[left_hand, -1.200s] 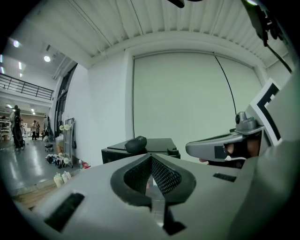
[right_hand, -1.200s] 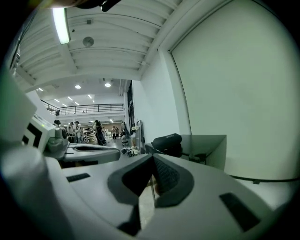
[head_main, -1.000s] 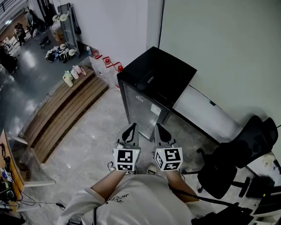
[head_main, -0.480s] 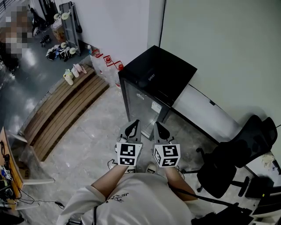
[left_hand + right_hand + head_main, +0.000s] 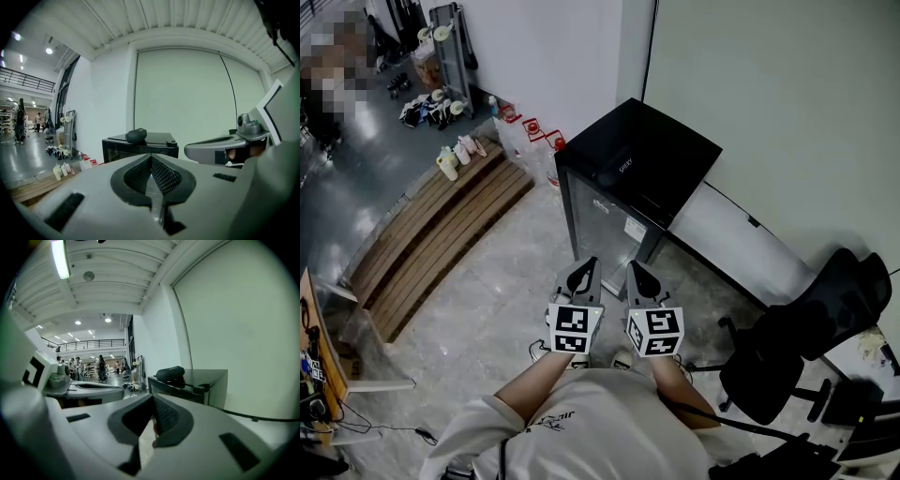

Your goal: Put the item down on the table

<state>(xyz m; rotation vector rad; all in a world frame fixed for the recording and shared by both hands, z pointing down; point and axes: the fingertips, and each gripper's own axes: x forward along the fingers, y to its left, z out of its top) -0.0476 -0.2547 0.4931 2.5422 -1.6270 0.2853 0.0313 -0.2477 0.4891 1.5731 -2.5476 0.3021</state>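
Observation:
A black oblong item (image 5: 615, 172) lies on top of a black mini fridge (image 5: 630, 192) against the wall; it also shows as the item (image 5: 136, 135) in the left gripper view and the item (image 5: 169, 373) in the right gripper view. My left gripper (image 5: 584, 273) and right gripper (image 5: 635, 273) are held side by side in front of me, pointing at the fridge and well short of it. Both are shut with nothing between their pads, as seen at the left gripper (image 5: 151, 157) and the right gripper (image 5: 153, 400).
A white low table (image 5: 741, 246) adjoins the fridge on the right. A black office chair (image 5: 806, 337) stands at the lower right. Wooden steps (image 5: 431, 234) with bottles (image 5: 447, 165) lie to the left. Red objects (image 5: 530, 129) sit by the wall.

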